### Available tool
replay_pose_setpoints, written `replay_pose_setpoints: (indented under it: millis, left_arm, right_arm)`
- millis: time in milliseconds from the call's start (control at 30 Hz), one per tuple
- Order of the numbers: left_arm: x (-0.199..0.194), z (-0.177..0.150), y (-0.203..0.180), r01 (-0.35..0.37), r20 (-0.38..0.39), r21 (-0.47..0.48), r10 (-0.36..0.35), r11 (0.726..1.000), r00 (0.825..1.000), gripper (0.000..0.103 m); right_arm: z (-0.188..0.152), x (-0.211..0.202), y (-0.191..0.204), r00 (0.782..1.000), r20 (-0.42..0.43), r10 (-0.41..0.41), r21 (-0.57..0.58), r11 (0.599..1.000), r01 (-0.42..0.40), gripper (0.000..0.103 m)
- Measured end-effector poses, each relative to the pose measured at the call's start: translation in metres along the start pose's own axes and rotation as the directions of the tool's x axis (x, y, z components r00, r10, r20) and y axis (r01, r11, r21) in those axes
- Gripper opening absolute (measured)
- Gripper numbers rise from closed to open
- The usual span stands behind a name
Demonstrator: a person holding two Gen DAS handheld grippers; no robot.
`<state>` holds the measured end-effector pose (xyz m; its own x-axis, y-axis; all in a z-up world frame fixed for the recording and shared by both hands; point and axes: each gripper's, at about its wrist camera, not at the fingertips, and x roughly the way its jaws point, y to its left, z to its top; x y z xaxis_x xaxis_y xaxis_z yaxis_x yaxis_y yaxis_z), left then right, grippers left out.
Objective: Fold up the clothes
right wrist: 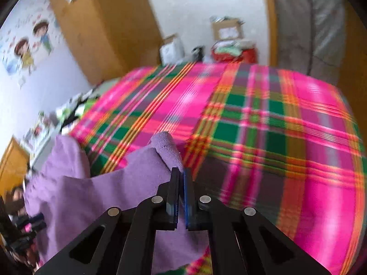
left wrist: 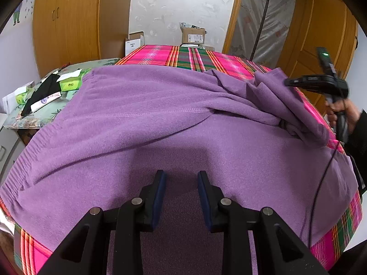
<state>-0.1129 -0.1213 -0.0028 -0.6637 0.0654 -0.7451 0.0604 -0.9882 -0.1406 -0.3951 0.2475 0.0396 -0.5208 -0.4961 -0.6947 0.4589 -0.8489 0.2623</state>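
Note:
A purple fleece garment (left wrist: 160, 126) lies spread over a bed covered with a pink and green plaid blanket (left wrist: 183, 56). My left gripper (left wrist: 182, 178) hovers just above the garment's near middle, open and empty. My right gripper (right wrist: 181, 171) is shut on a fold of the purple garment (right wrist: 114, 183) and lifts its edge off the blanket (right wrist: 275, 137); the view is blurred. In the left wrist view the right gripper (left wrist: 286, 83) shows at the far right, holding the bunched-up corner of the fabric.
A side table (left wrist: 20, 118) at the left holds green tissue packs, boxes and a black cloth. Wooden wardrobes (left wrist: 68, 23) stand behind it. Cardboard boxes (left wrist: 193, 35) sit past the bed's far end. A wooden door (left wrist: 321, 34) is at the right.

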Motion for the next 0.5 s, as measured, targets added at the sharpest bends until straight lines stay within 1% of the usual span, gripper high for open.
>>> replay_pose_setpoints:
  millis: [133,200,267,367,433,500]
  left_arm:
    - [0.001,0.001,0.000,-0.002,0.000,0.001,0.002,1.000,1.000,0.029]
    - [0.001,0.001,-0.001,-0.004,0.000,0.002,0.004,1.000,1.000,0.029]
    - [0.001,0.000,-0.001,-0.005,0.000,0.003,0.005,1.000,1.000,0.029]
    - [0.001,0.000,-0.002,-0.009,0.000,0.006,0.009,1.000,1.000,0.029]
    - [0.000,0.000,-0.002,-0.011,0.000,0.007,0.011,1.000,1.000,0.029]
    - [0.000,-0.001,-0.002,-0.012,0.000,0.009,0.012,1.000,1.000,0.029]
  right_arm:
    - [-0.017,-0.054,-0.033,0.993,0.098,-0.072,0.134,0.989,0.059,0.003]
    - [-0.031,-0.081,-0.053,0.983,0.137,-0.118,0.210,0.974,0.088,0.003]
    - [-0.049,-0.101,-0.069,0.975,0.156,-0.160,0.276,0.954,0.113,0.004]
    - [-0.081,-0.125,-0.090,0.964,0.154,-0.216,0.365,0.919,0.148,0.003]
    - [-0.105,-0.131,-0.102,0.968,0.117,-0.222,0.416,0.896,0.155,0.004]
    - [-0.126,-0.127,-0.107,0.978,0.062,-0.201,0.461,0.875,0.150,0.007]
